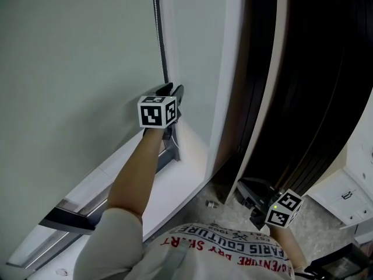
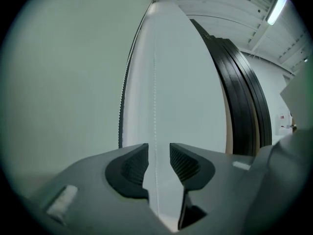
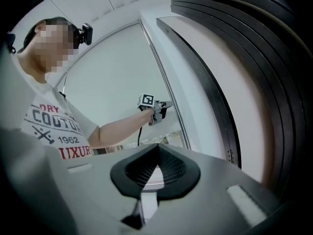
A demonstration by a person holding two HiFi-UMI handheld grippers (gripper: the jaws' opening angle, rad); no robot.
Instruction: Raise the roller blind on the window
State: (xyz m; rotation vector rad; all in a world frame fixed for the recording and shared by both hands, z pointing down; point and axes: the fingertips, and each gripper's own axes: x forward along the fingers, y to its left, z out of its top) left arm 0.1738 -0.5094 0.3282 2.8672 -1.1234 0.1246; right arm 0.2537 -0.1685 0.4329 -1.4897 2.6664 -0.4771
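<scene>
The pale grey roller blind (image 1: 70,69) covers the window at the left. A dark bead chain (image 1: 158,28) hangs along its right edge. My left gripper (image 1: 173,88) is raised to the chain's lower part. In the left gripper view the left gripper (image 2: 159,155) is open. A thin pale bead cord (image 2: 155,92) runs up between the pads without touching them. A dark beaded strand (image 2: 122,106) hangs just left of the jaws. My right gripper (image 1: 247,192) hangs low at the right, shut and empty (image 3: 157,148). The right gripper view shows the left gripper (image 3: 164,106) at the blind's edge.
A white window sill (image 1: 175,179) runs below the blind. A white wall strip (image 1: 224,69) and dark curved panels (image 1: 315,69) stand to the right. A white cabinet (image 1: 344,197) stands at the lower right. A small object (image 1: 211,203) lies on the speckled floor.
</scene>
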